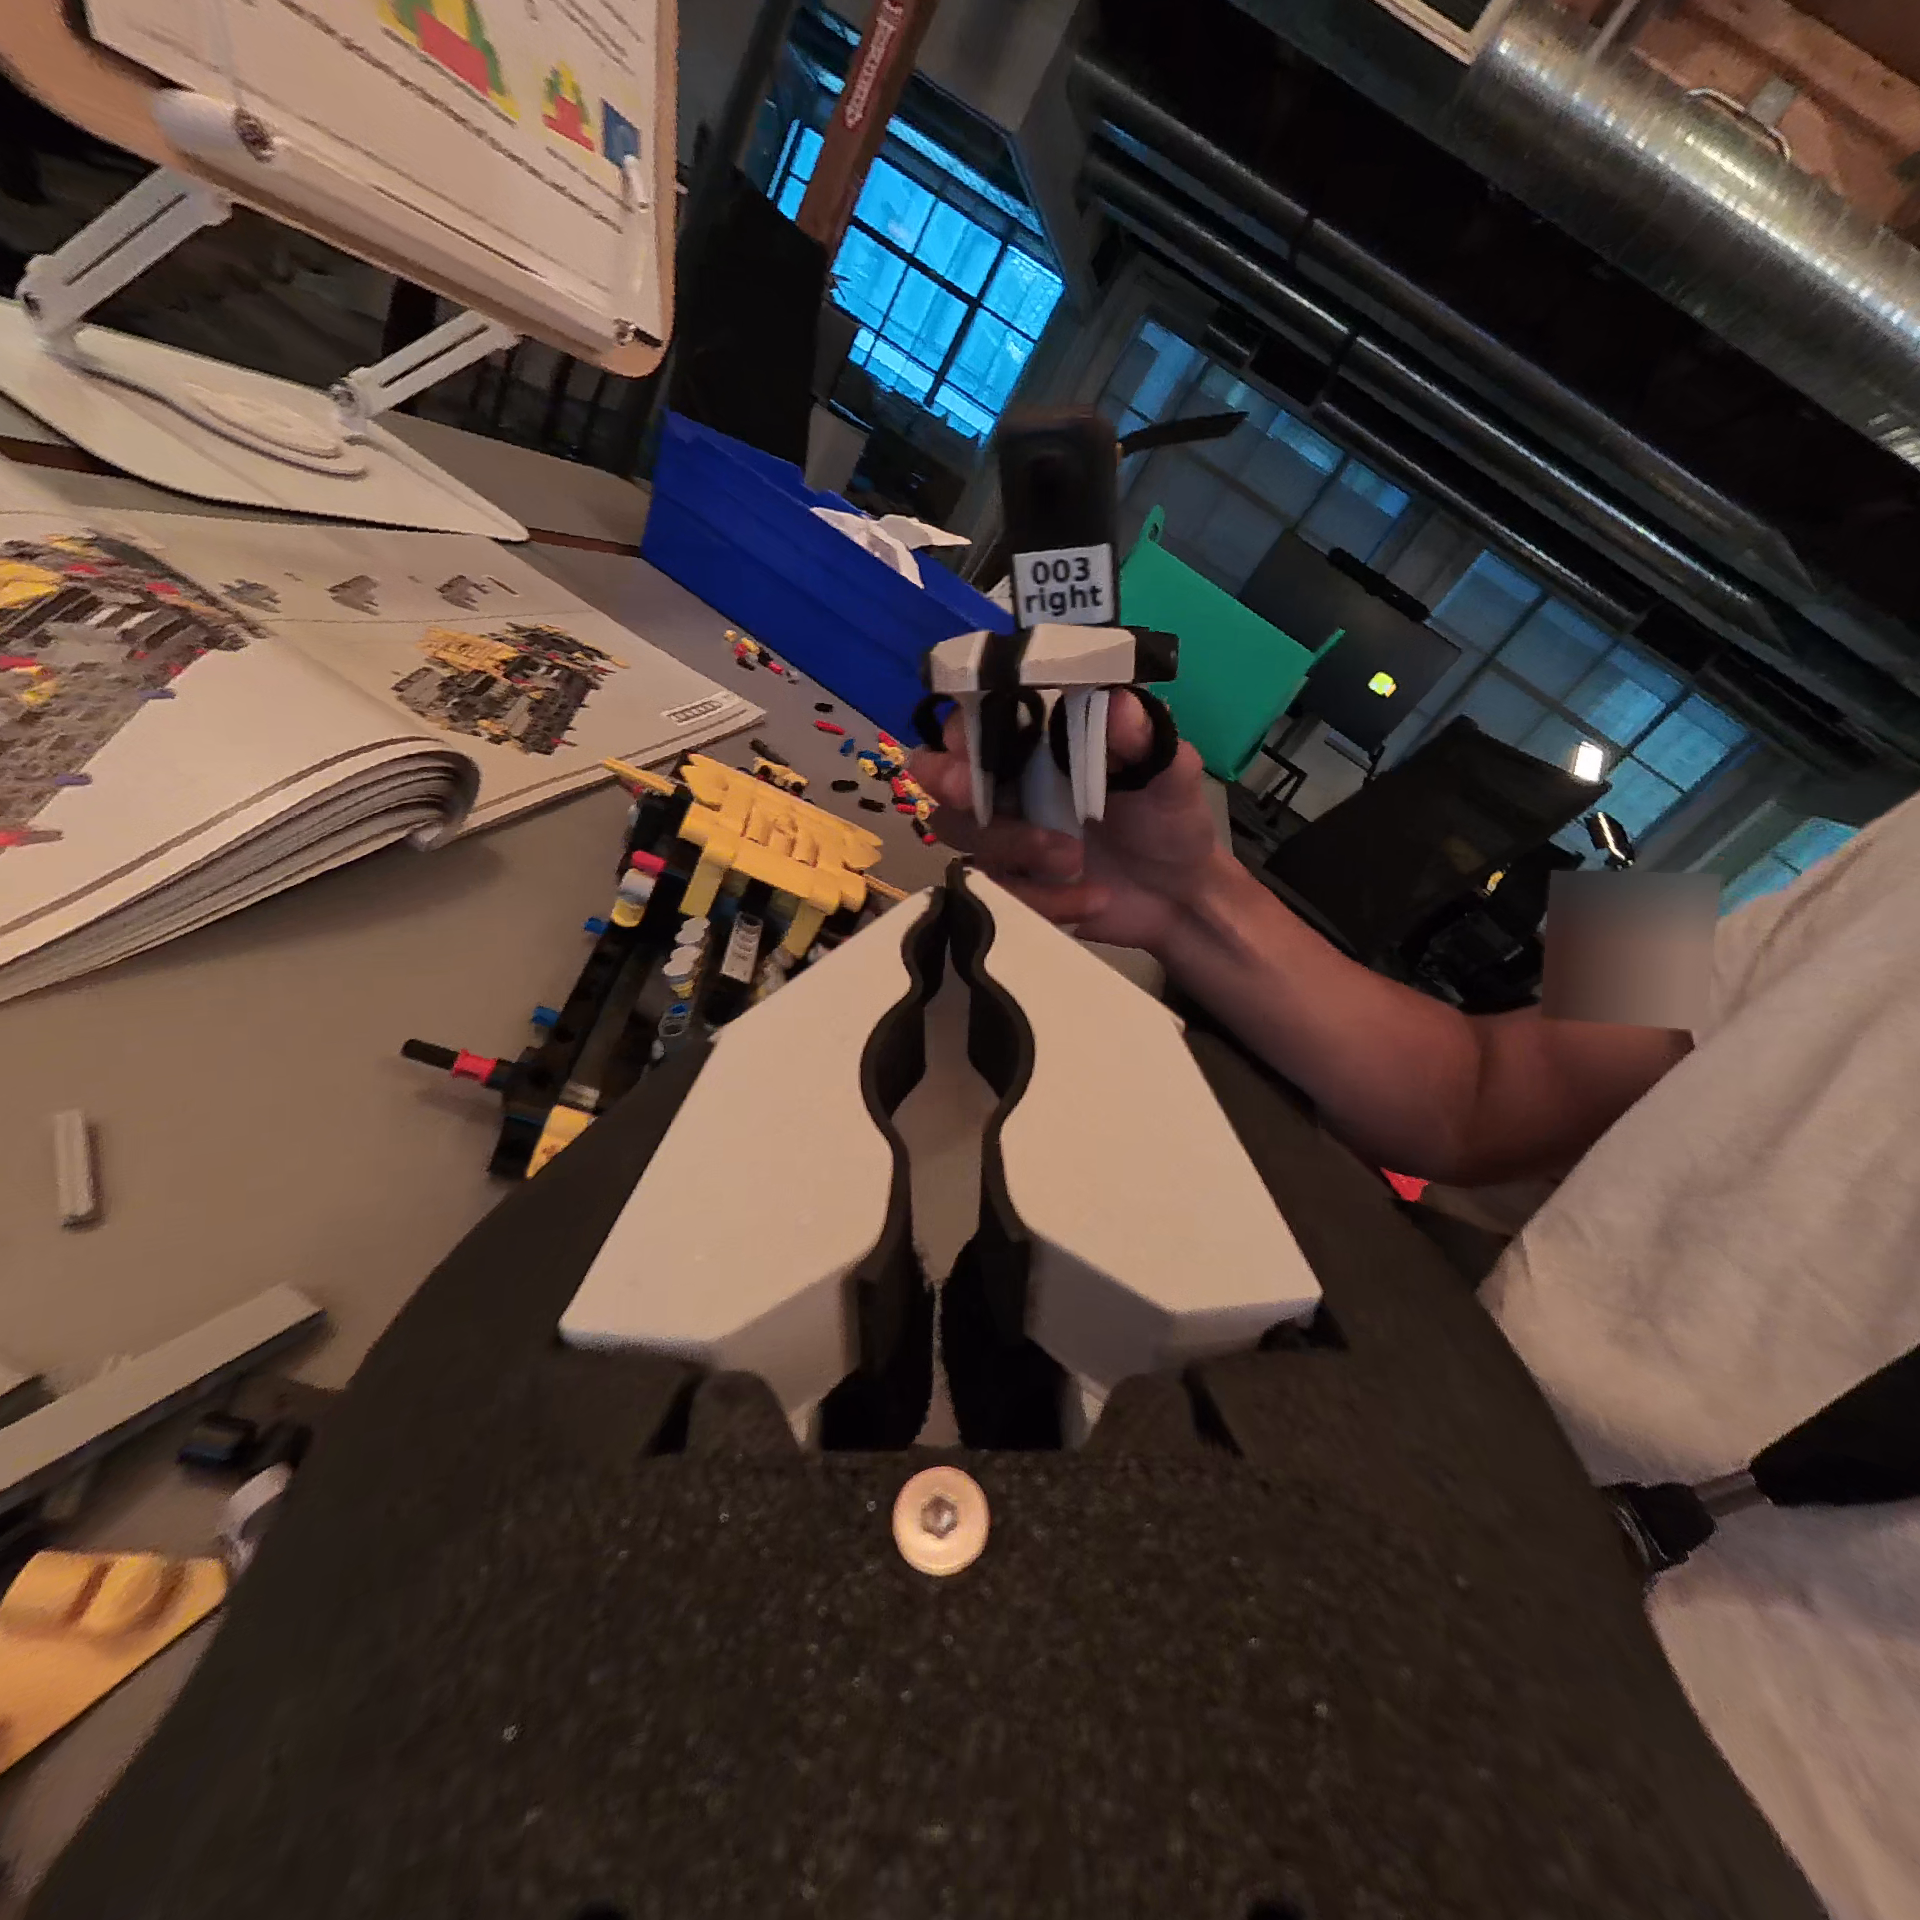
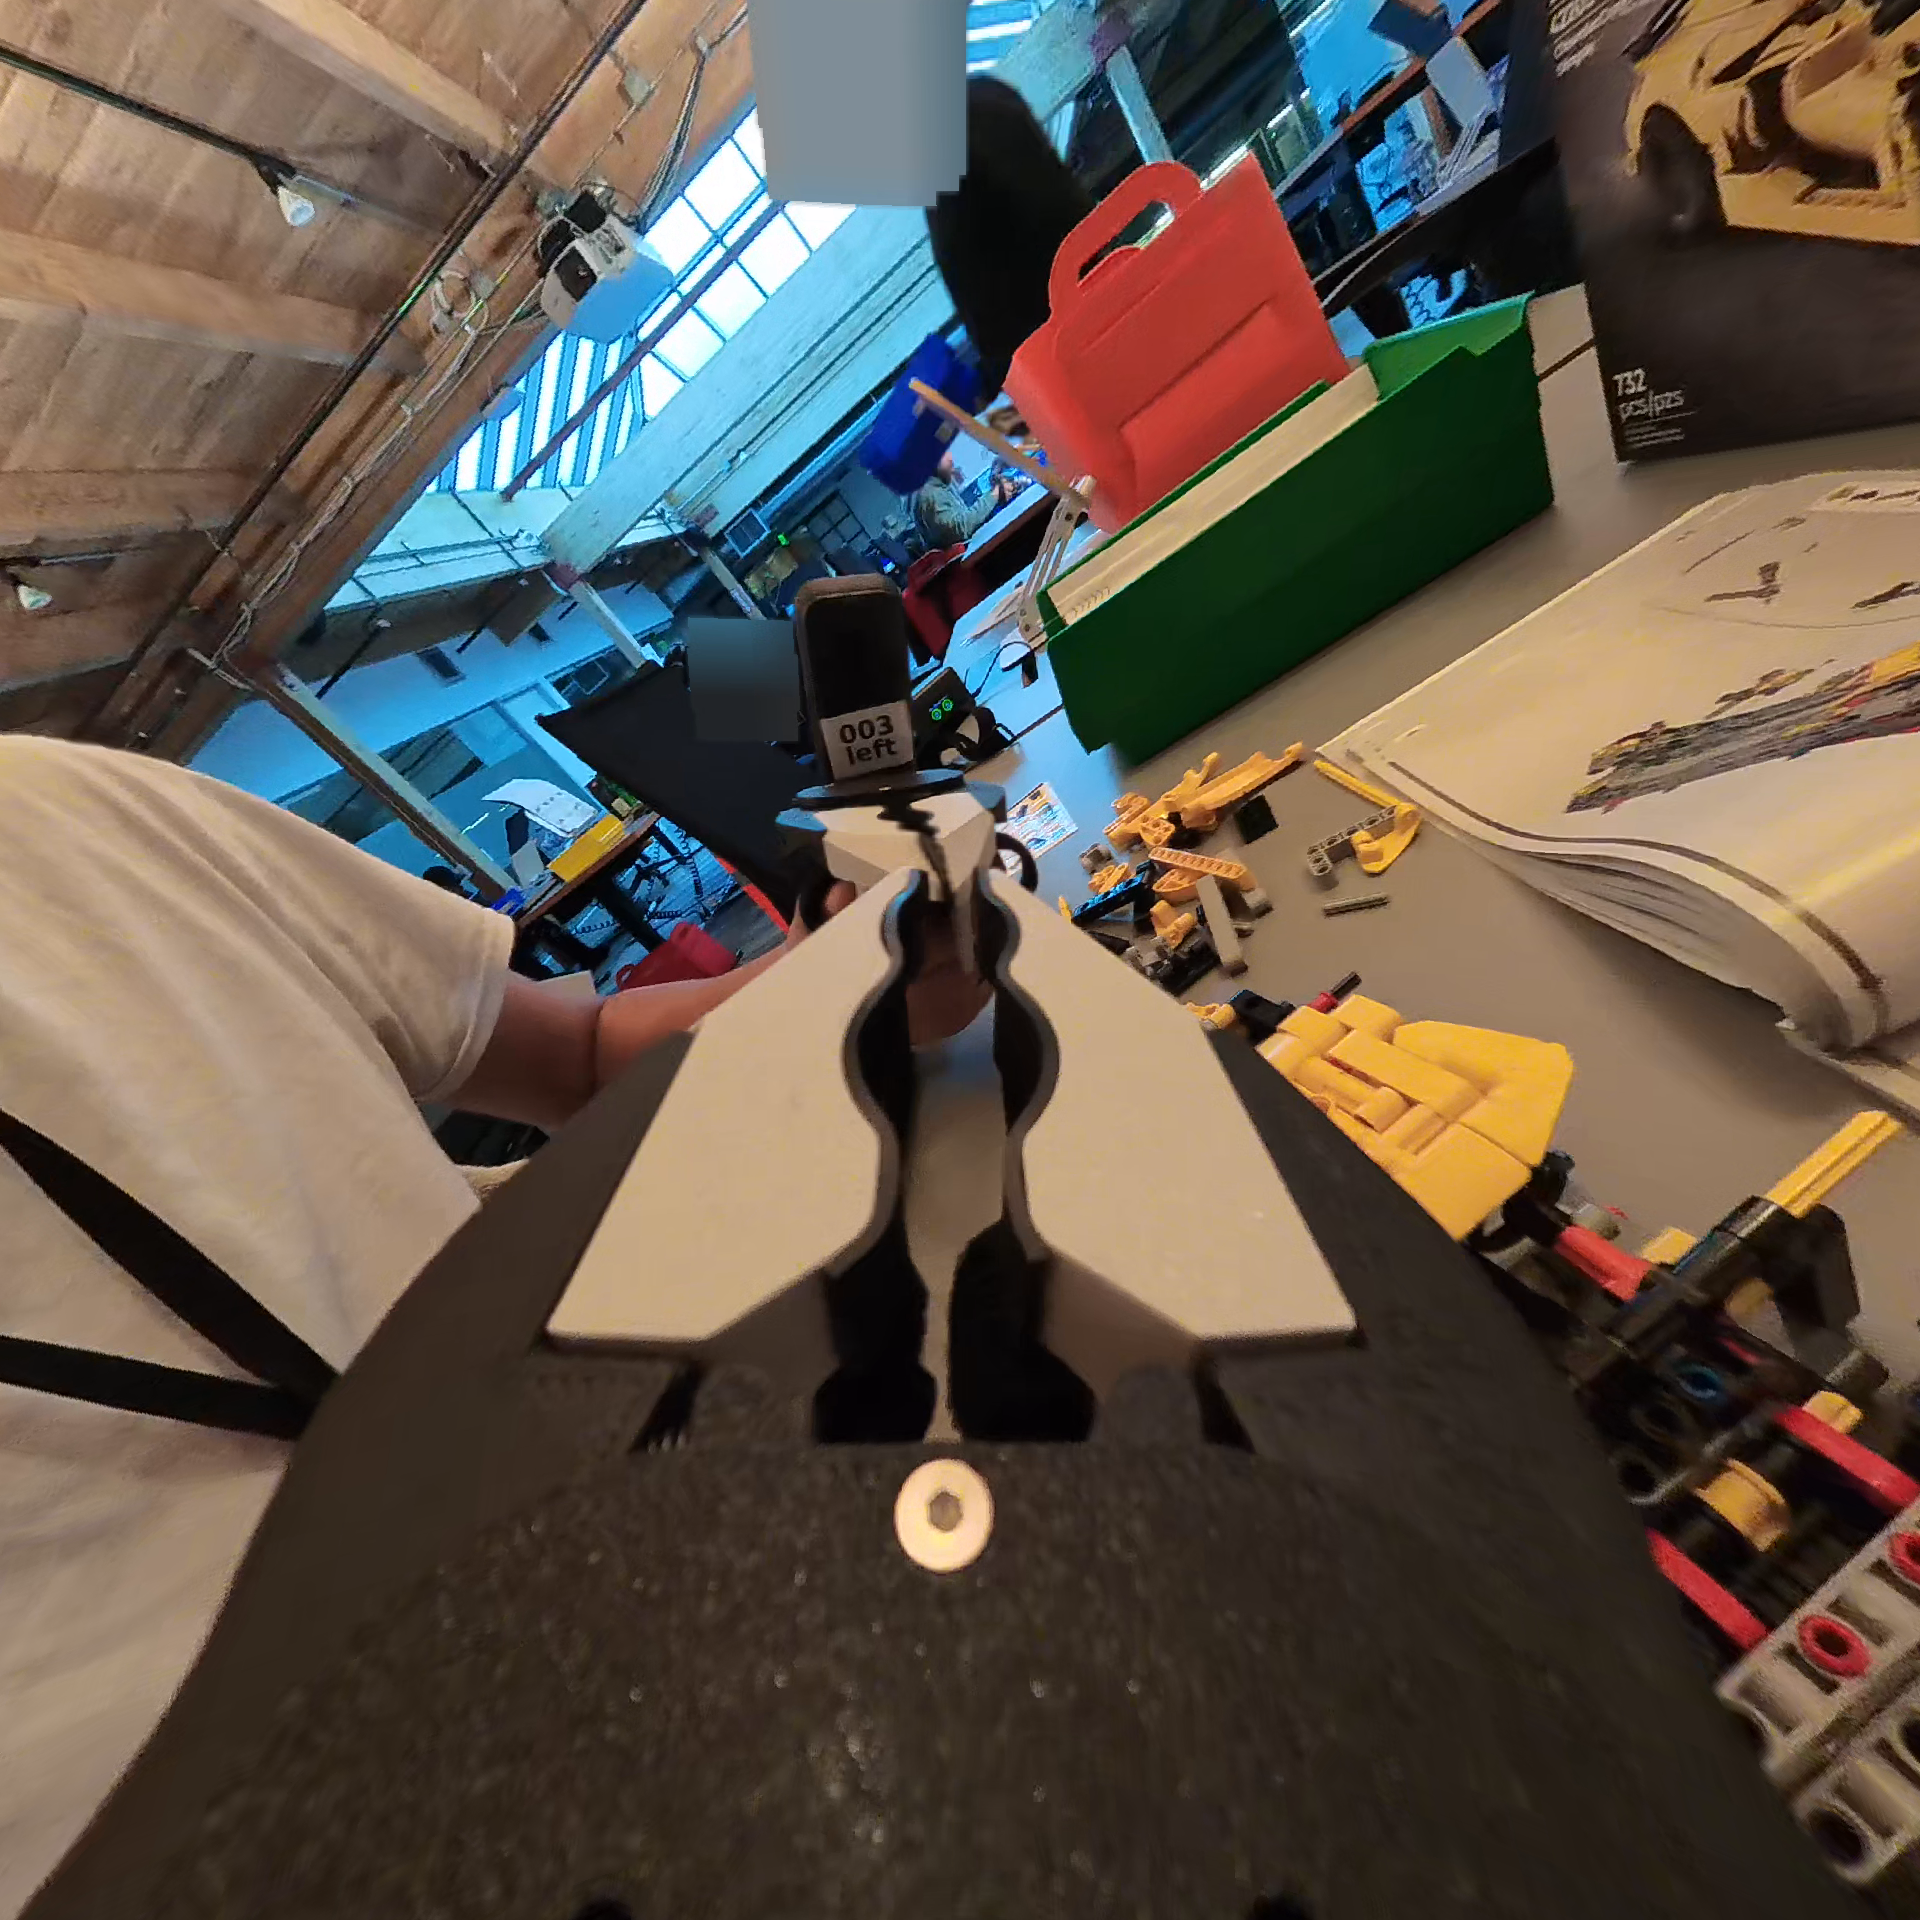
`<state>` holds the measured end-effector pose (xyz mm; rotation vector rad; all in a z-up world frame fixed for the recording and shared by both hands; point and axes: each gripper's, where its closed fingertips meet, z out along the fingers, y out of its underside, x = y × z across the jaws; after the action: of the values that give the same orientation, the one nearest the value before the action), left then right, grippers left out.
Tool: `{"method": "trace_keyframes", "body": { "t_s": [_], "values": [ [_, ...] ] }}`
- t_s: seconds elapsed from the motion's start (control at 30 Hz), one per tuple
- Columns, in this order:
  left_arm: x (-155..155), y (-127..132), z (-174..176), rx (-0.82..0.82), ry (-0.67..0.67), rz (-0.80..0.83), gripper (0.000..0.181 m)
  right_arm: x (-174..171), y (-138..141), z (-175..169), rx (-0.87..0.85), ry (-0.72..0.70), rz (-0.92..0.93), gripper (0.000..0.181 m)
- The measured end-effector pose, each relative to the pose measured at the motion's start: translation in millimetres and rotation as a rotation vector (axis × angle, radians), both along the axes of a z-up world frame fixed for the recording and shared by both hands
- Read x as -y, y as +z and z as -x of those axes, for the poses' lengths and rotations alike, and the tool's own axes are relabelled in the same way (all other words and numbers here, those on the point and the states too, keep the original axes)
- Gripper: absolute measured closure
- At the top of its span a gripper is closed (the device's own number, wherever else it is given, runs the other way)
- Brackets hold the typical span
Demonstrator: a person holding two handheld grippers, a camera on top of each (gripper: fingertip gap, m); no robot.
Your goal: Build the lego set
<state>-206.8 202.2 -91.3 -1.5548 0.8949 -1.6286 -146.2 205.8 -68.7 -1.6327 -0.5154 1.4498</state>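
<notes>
Left gripper tips pressed together, nothing between; right gripper same, both raised, facing each other above grey tabletop.

We see yellow-and-black lego car chassis on table below, left of the tips.

Risks, our read:
- blind descent knocks chassis
- scatter of small loose lego pieces swept off

Chassis partly hidden behind fingers; open instruction booklet step unreadable.

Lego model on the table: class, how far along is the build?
Done: a partly built yellow and black lego model lies on the table. In hand: nothing; the left tool and right tool look shut and empty. Left: loose pieces lie unattached and the instruction book lies open.
</notes>
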Motion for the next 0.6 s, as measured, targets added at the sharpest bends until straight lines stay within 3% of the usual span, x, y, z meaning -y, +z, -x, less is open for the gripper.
{"method": "trace_keyframes", "body": {
  "t_s": [0.2, 0.3, 0.4, 0.5, 0.6],
  "values": [
    [7.3, -6.9, -4.5, -0.047, -0.019, -0.041, 0.181, -0.5, 0.1, -7.5, 0.049, -0.018, -0.022, 0.173],
    [9.9, -9.6, -5.9, -0.065, -0.017, -0.067, 0.181, -9.2, -4.2, -28.3, 0.150, -0.127, -0.079, 0.167],
    [5.1, -16.6, -7.7, -0.099, 0.000, -0.048, 0.181, 8.9, -39.5, -19.7, 0.372, -0.115, -0.077, 0.158],
    [4.0, -17.6, -8.7, -0.110, 0.011, -0.060, 0.181, 26.6, -88.8, -6.3, 0.785, -0.165, -0.230, 0.146],
    [0.9, -23.3, -10.8, -0.152, 0.040, -0.092, 0.181, 22.4, -83.3, -1.6, 0.928, -0.309, -0.357, 0.145]
  ]
}}
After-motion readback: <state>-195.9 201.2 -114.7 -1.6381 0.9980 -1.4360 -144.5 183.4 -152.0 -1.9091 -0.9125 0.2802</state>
